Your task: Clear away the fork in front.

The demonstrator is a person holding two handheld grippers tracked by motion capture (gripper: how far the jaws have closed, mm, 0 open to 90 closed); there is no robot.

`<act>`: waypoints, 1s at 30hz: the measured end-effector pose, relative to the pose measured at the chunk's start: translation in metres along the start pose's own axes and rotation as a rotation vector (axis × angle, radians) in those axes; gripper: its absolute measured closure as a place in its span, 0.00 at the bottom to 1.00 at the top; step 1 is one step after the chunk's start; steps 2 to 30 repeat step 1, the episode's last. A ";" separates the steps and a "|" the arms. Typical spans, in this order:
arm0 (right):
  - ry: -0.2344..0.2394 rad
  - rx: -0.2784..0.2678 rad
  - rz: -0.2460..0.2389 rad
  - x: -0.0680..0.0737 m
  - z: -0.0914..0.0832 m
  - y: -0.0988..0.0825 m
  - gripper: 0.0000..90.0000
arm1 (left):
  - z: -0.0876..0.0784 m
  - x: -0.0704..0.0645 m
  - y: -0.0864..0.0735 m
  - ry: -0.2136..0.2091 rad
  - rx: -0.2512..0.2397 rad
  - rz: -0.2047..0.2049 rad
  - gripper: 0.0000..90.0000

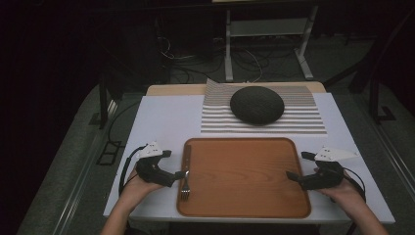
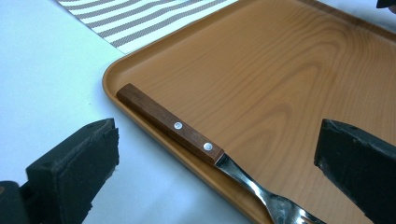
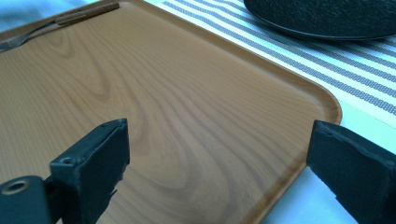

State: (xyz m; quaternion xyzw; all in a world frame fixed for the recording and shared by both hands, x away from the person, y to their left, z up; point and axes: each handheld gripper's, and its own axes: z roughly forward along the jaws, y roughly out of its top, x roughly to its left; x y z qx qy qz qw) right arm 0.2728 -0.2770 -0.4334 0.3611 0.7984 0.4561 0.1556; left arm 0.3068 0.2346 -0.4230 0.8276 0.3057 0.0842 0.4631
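Wooden-handled fork (image 2: 187,135) is laid along the left edge of the brown tray (image 1: 244,196) on the desk (image 1: 166,117), tines toward the person. Left tongs (image 1: 179,175) are spread wide just beside the fork, nothing gripped; placement is judged finished. Right tongs (image 1: 293,175) are released too, held at the tray's right rim. Next, the dark plate (image 1: 257,105) on the striped mat (image 1: 303,122) probably needs reaching. Fork tines are cut off in the left gripper view.
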 end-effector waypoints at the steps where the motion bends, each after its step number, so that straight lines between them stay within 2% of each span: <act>1: 0.000 0.000 0.000 0.000 0.000 0.000 0.07 | 0.000 0.000 0.000 -0.001 0.000 0.002 0.00; 30: 0.000 0.000 0.000 0.000 0.000 0.000 0.07 | 0.000 0.000 0.000 -0.001 0.000 0.002 0.00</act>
